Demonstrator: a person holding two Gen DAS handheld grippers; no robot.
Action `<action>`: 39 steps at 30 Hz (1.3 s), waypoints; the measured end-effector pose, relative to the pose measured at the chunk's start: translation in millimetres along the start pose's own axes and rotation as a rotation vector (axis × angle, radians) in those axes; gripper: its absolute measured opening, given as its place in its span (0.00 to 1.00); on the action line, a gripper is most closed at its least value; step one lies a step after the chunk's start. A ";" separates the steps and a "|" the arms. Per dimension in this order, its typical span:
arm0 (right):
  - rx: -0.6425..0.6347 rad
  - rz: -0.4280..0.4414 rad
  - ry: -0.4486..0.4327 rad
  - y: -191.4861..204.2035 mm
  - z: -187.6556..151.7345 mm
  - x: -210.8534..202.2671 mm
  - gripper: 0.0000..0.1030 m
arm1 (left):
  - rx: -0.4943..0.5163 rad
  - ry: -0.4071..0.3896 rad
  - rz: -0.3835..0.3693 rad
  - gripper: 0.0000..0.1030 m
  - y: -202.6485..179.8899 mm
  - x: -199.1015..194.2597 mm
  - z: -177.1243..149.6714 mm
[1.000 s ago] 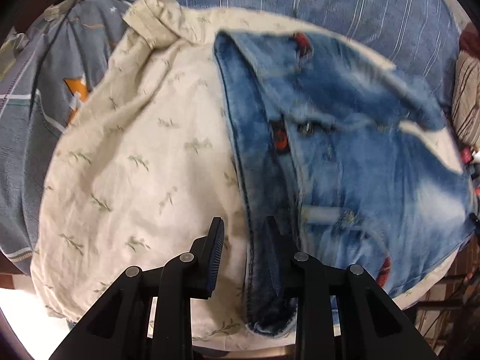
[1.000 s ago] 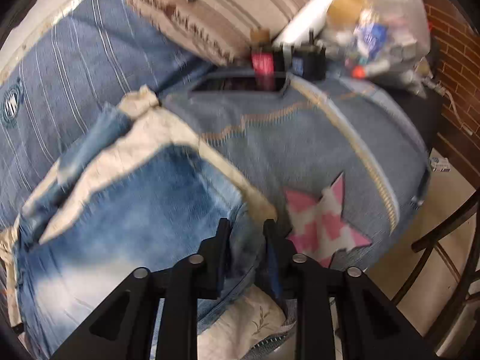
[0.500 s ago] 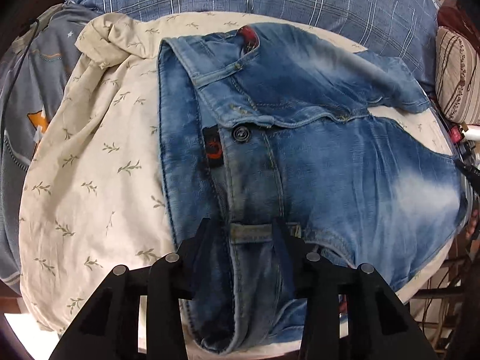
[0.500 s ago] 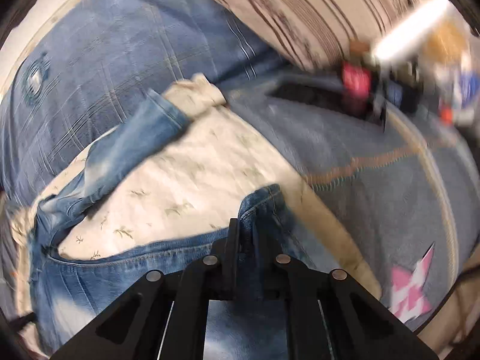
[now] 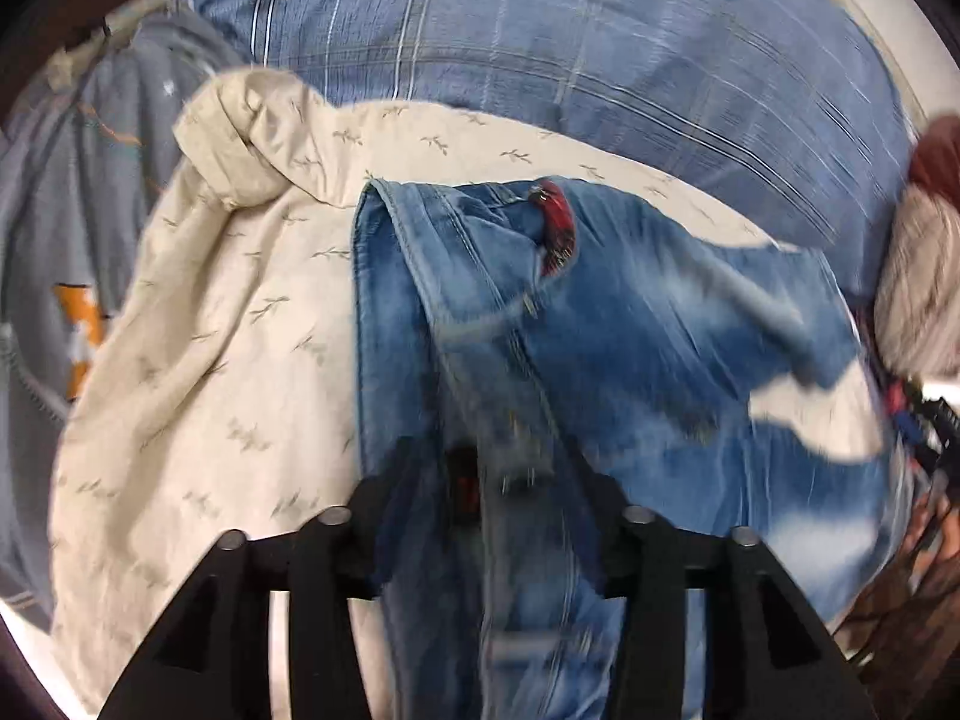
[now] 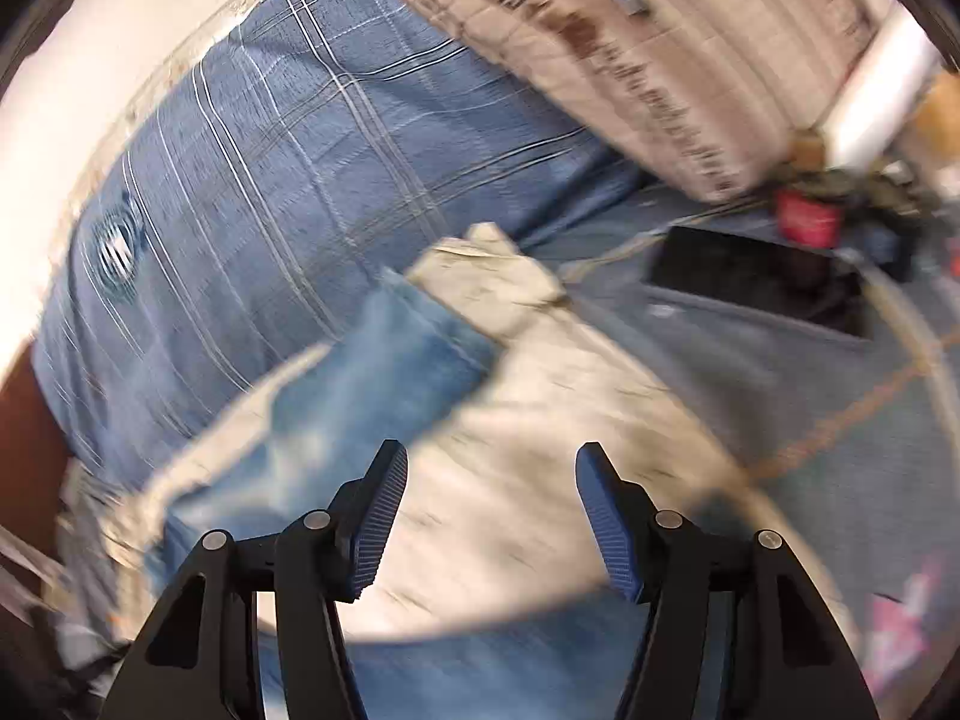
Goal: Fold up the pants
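Observation:
Blue washed jeans [image 5: 630, 348] lie on a cream leaf-print cloth [image 5: 240, 324] on the bed, waistband and red label toward me in the left wrist view. My left gripper [image 5: 492, 480] has its jaws spread wide with the waistband denim bunched between and over the fingers; the view is blurred. In the right wrist view a jeans leg [image 6: 390, 366] lies across the cream cloth [image 6: 510, 480]. My right gripper [image 6: 492, 516] is open and empty above the cloth, beside the leg.
A blue plaid sheet [image 5: 570, 42] lies behind. A grey quilt with an orange patch [image 5: 78, 324] is at left. A striped beige pillow [image 6: 630, 60], a dark phone-like slab [image 6: 762, 276] and small clutter [image 6: 804, 216] lie at the right.
My right gripper was shut on a jeans edge and has let go and opened wide. My left gripper has spread wider around the waistband, and the jeans have shifted.

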State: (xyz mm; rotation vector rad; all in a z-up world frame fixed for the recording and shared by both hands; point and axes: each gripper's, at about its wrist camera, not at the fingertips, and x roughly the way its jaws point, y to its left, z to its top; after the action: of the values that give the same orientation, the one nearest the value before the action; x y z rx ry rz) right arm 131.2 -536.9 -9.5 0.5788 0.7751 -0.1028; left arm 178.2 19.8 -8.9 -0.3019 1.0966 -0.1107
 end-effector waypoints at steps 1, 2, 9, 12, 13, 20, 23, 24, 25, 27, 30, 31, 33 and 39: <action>0.019 0.024 0.017 3.4 5.8 11.8 0.59 | -0.038 0.029 -0.021 0.49 2.8 10.5 5.6; 0.042 0.033 0.034 6.7 11.5 27.5 0.59 | -0.072 0.057 -0.040 0.49 3.8 19.9 7.7; 0.157 0.068 0.128 16.4 19.2 114.1 0.12 | -0.190 0.133 -0.094 0.27 8.8 62.3 24.9; -0.001 0.058 -0.023 42.3 39.8 87.0 0.03 | -0.180 0.123 -0.123 0.21 5.8 55.5 32.0; -0.008 0.032 -0.072 41.0 47.7 79.9 0.03 | -0.170 0.125 -0.113 0.21 4.7 57.5 33.2; -0.015 -0.161 0.078 14.0 47.5 124.9 0.16 | -0.109 0.134 -0.086 0.23 4.9 65.8 30.3; -0.010 -0.163 0.052 14.0 55.9 103.1 0.25 | -0.108 0.127 -0.138 0.23 13.3 41.2 32.3; -0.012 -0.172 0.017 14.1 60.9 92.4 0.25 | -0.103 0.096 -0.137 0.23 16.9 27.5 35.4; -0.014 -0.179 -0.027 14.5 67.3 79.5 0.29 | -0.103 0.050 -0.128 0.22 22.2 15.4 40.6; -0.013 -0.168 -0.105 17.4 84.0 60.7 0.47 | -0.117 -0.013 -0.135 0.28 29.4 2.8 55.7; -0.047 -0.100 -0.028 27.5 112.6 77.8 0.72 | -0.155 0.023 -0.152 0.40 31.2 13.8 71.6; -0.076 -0.101 -0.010 36.7 119.0 89.2 0.72 | -0.164 0.044 -0.155 0.41 29.9 22.9 74.4; -0.117 -0.079 0.024 50.9 126.9 114.4 0.72 | -0.181 0.096 -0.148 0.41 27.1 40.5 79.0; -0.247 -0.136 0.120 87.3 127.5 186.7 0.70 | -0.191 0.150 -0.146 0.39 26.1 67.5 83.8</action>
State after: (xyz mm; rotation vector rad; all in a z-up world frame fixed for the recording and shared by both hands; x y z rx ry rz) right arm 371.4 -508.5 -25.5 0.2993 0.9290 -0.0965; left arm 281.8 44.3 -39.2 -0.5527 1.2355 -0.1610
